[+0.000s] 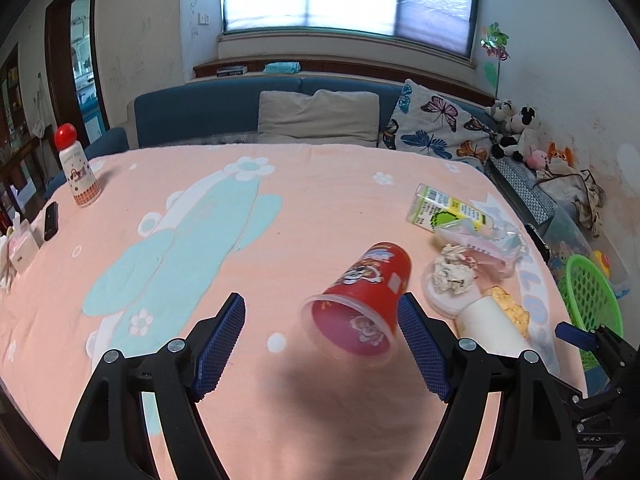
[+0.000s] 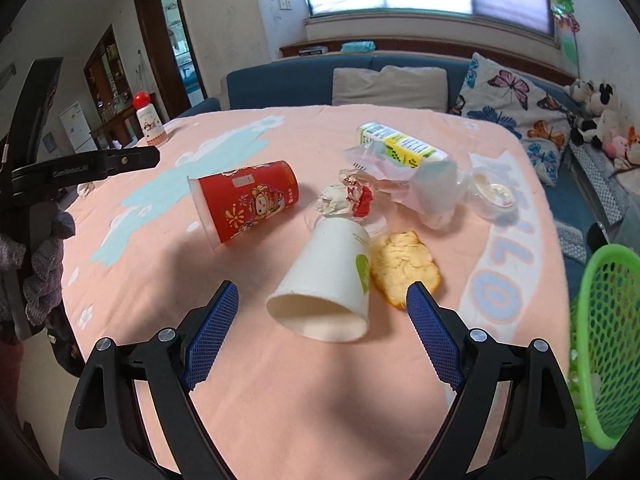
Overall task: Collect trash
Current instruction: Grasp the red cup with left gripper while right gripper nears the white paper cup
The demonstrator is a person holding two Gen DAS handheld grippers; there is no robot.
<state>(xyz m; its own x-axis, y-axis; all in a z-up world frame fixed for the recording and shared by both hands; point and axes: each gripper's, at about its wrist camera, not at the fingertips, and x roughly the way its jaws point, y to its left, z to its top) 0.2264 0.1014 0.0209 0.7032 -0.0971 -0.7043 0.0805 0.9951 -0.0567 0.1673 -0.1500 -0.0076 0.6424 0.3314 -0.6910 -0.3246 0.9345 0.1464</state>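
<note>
A red paper cup (image 1: 362, 300) (image 2: 246, 200) lies on its side on the pink tablecloth. My left gripper (image 1: 322, 320) is open, its right pad beside the cup's rim. A white paper cup (image 2: 326, 290) (image 1: 490, 322) lies on its side, mouth toward my open right gripper (image 2: 322, 312), which is just in front of it. Beyond lie a cracker (image 2: 404, 266), crumpled paper (image 1: 454, 274) (image 2: 346, 200), a yellow-green carton (image 1: 450, 210) (image 2: 400, 146), plastic wrappers (image 2: 434, 188) and a small plastic tub (image 2: 494, 196). A green mesh basket (image 2: 608, 340) (image 1: 590, 296) hangs off the table's right edge.
A red-capped bottle (image 1: 78, 168) (image 2: 149, 122), a black phone (image 1: 51, 220) and a tissue box (image 1: 22, 246) stand at the far left of the table. A blue sofa (image 1: 224, 114) with cushions lies behind. The table edge (image 1: 568, 320) runs along the right.
</note>
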